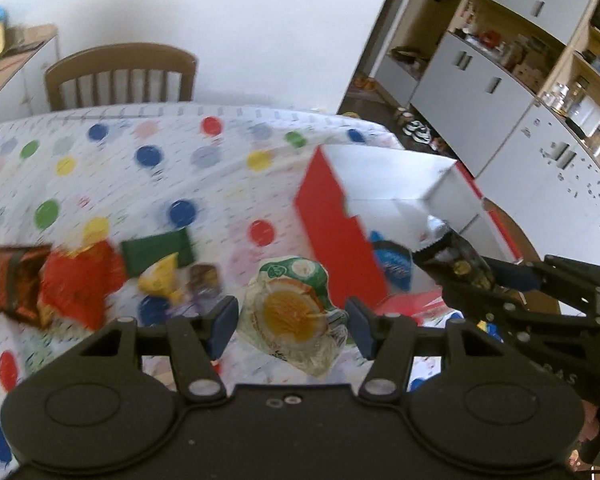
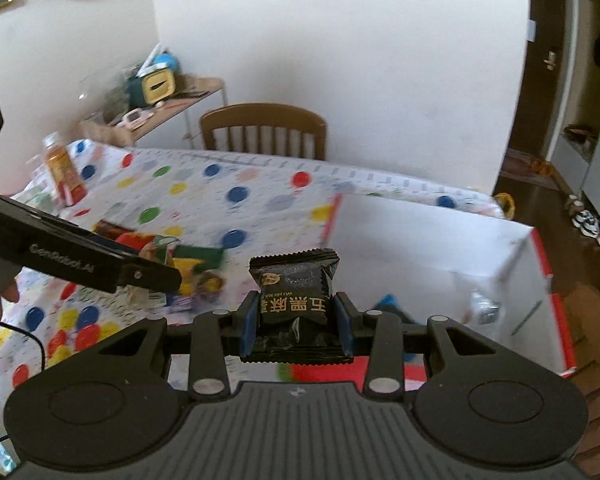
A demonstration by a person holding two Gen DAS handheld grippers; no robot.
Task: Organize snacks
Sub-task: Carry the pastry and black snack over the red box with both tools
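Observation:
My right gripper (image 2: 296, 320) is shut on a black snack packet (image 2: 294, 292) with gold and white print, held above the table near the red and white box (image 2: 432, 236). The packet also shows in the left wrist view (image 1: 456, 258), over the box's near side. My left gripper (image 1: 290, 322) is open around a clear green-and-orange wrapped snack (image 1: 296, 312) that lies between its pads. A blue packet (image 1: 392, 264) lies inside the box (image 1: 332, 216). Loose snacks lie left: a red packet (image 1: 80, 284), a green packet (image 1: 156, 248), a yellow one (image 1: 160, 280), an orange-brown one (image 1: 14, 284).
The table has a white cloth with coloured dots (image 1: 172, 168). A wooden chair (image 1: 120, 76) stands at its far side. An orange drink bottle (image 2: 62, 168) stands at the far left of the table. Grey cabinets and shelves (image 1: 480, 76) line the right.

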